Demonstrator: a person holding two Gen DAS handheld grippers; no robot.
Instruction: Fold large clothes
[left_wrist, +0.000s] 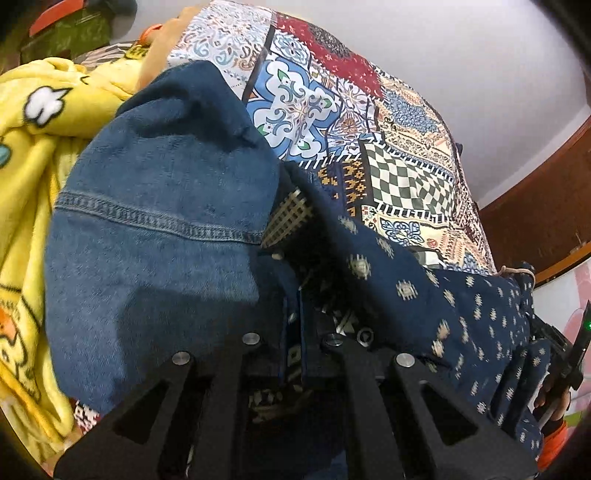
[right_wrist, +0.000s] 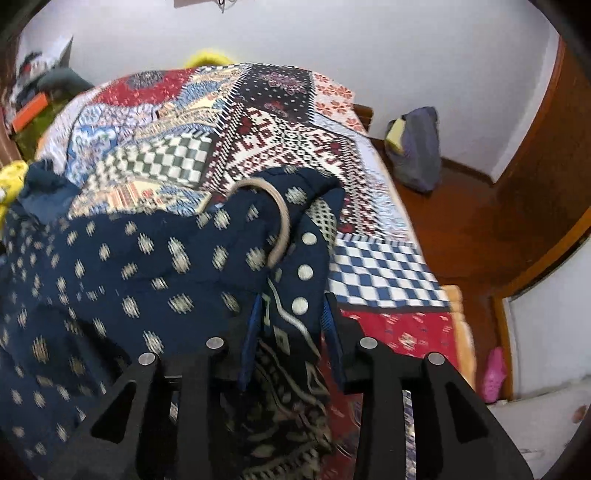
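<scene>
So the navy printed garment (right_wrist: 122, 258) is lying bunched across the near side of the bed, on top of the patchwork bedspread (right_wrist: 258, 140), with a beige cord loop (right_wrist: 279, 218) sticking up out of its folds and a row of pale round buttons (right_wrist: 305, 273) running down one edge. The right gripper (right_wrist: 291, 332) is sitting with its fingers (right_wrist: 334, 332) partly apart, and that buttoned edge is hanging down between them, though it's looking loose, not really pinched. Over on the left wrist view, the left gripper (left_wrist: 293, 325) is squeezed pretty much fully together on a thin bit of the same navy cloth, which is stretching off to the right toward the other hand (left_wrist: 554, 398). A chunk of blue denim (left_wrist: 159, 229) is lying draped right beside it on the left, filling most of that view. Past the denim, a yellow cartoon blanket (left_wrist: 33, 155) is piled along the bed's edge. Further out, a wooden floor (right_wrist: 454, 221) and a purple-grey bag (right_wrist: 417, 151) are showing against the white wall.
</scene>
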